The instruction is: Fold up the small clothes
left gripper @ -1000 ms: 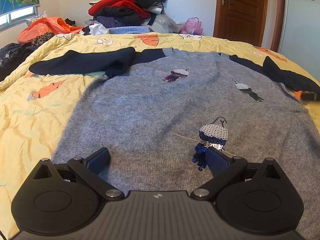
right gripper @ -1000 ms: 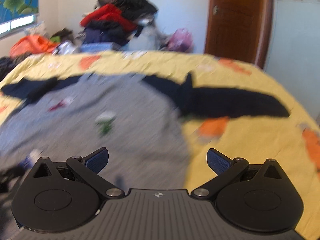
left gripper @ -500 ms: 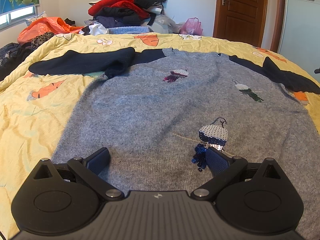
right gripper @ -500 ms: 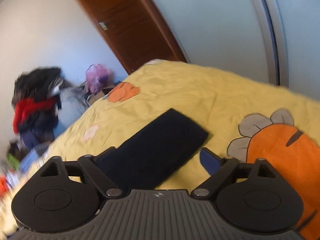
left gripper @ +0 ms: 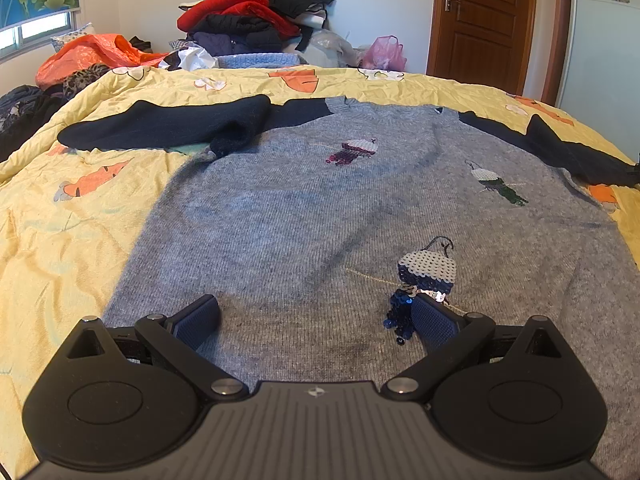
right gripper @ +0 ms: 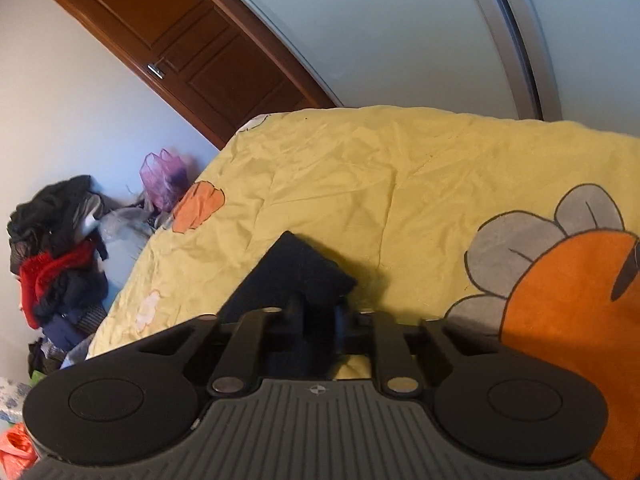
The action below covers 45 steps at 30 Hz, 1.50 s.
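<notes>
A grey sweater (left gripper: 328, 216) with sequin birds and dark navy sleeves lies flat, face up, on the yellow bed cover (left gripper: 56, 248). Its left sleeve (left gripper: 168, 126) is folded across near the collar. Its right sleeve (left gripper: 568, 152) stretches to the bed's right edge. My left gripper (left gripper: 316, 316) is open and empty over the sweater's hem. In the right wrist view my right gripper (right gripper: 318, 316) is shut on the cuff end of the right sleeve (right gripper: 296, 268), just above the cover.
A heap of red and dark clothes (left gripper: 256, 12) and an orange bag (left gripper: 88, 54) lie beyond the bed's far edge. A brown door (left gripper: 484, 20) stands at the back right. A wall (right gripper: 400, 32) runs close along the bed's right side.
My right gripper swung right to the end of the right sleeve, then closed on its cuff. The left gripper and the sweater body have not moved.
</notes>
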### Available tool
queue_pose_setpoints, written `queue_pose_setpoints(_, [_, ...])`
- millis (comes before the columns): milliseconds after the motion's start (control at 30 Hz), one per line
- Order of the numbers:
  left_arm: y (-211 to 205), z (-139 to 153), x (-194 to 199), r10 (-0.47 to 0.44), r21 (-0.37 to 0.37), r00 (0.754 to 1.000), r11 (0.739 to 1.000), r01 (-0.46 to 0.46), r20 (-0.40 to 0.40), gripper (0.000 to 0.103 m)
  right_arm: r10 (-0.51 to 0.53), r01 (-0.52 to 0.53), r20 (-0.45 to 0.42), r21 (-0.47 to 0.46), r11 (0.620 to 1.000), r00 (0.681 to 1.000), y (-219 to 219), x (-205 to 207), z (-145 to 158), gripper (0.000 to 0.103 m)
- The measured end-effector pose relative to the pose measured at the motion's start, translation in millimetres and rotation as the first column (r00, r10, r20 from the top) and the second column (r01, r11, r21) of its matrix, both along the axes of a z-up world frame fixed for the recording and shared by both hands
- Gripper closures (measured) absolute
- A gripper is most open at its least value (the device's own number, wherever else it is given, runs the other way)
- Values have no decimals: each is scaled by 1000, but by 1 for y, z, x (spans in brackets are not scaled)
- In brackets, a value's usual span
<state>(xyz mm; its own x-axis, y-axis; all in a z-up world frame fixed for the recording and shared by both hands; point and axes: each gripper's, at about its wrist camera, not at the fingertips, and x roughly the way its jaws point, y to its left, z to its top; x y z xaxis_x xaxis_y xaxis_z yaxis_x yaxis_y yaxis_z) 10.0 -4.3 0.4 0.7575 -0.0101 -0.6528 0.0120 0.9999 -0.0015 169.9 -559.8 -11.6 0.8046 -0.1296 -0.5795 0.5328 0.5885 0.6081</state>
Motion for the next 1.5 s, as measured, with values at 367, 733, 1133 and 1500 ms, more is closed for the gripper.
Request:
queue_pose_setpoints(367, [-1,0,2,0,-5,1000,1000,0,1,0,-108,119,100,-119,986,989,-24,-41,51,92])
queue_pose_setpoints(733, [1,0,1,-1,-9,1000,1000,1,2,0,240,-176,157,-342,923,958,110,-35,94,92])
queue_pose_setpoints(1133, [1,0,1,-3,-5,1000,1000,3,1,0,688,-658,-76,-387,646,721,358,-2,36,85])
queue_pose_setpoints(1500, [14,37,6,-43,-180,994,982,60,99,0,727,-687,5,-321,652,687,317,-68,21,30])
